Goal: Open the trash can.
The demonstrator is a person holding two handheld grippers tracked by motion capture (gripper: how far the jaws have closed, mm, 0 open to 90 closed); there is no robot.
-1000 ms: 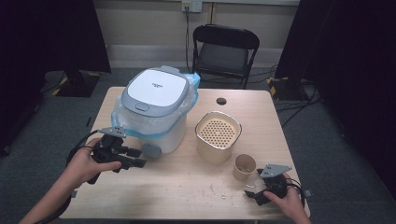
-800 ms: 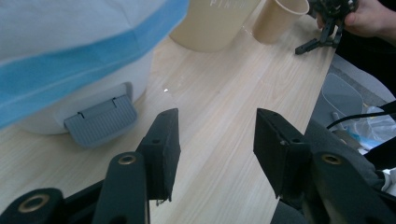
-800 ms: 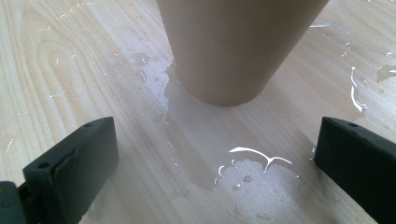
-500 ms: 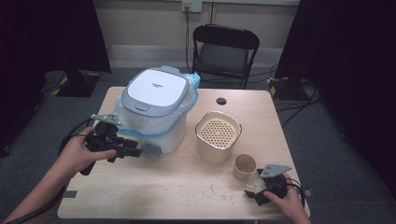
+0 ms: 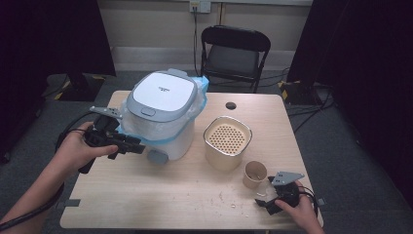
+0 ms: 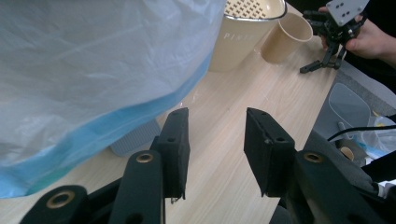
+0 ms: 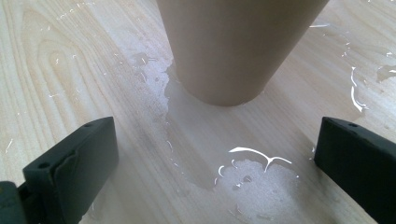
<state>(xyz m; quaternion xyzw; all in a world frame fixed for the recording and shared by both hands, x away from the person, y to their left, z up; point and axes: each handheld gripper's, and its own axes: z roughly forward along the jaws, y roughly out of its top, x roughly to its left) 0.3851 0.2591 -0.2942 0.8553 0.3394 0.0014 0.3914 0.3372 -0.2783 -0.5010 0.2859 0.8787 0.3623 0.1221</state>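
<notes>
A white appliance with a grey lid (image 5: 163,95) stands at the table's back left, wrapped in a clear and blue plastic bag (image 6: 93,70). My left gripper (image 5: 138,148) is held just above the table at the appliance's left side, pointing at the bag's lower edge. Its jaws have just been closing and stand partly open (image 6: 217,123) with nothing between them. A beige cup (image 5: 255,173) stands at the front right, and its base (image 7: 233,51) is close ahead of my right gripper (image 7: 215,154). That gripper (image 5: 264,203) rests open on the table.
A beige perforated basket (image 5: 227,141) stands between the appliance and the cup. Spilled water (image 7: 243,175) lies on the wood by the cup. A dark round hole (image 5: 231,105) is near the table's far edge. A black folding chair (image 5: 234,51) stands behind the table.
My left gripper has risen and moved in toward the appliance's bagged side, and its jaws have narrowed. The right gripper and the cup have stayed in place.
</notes>
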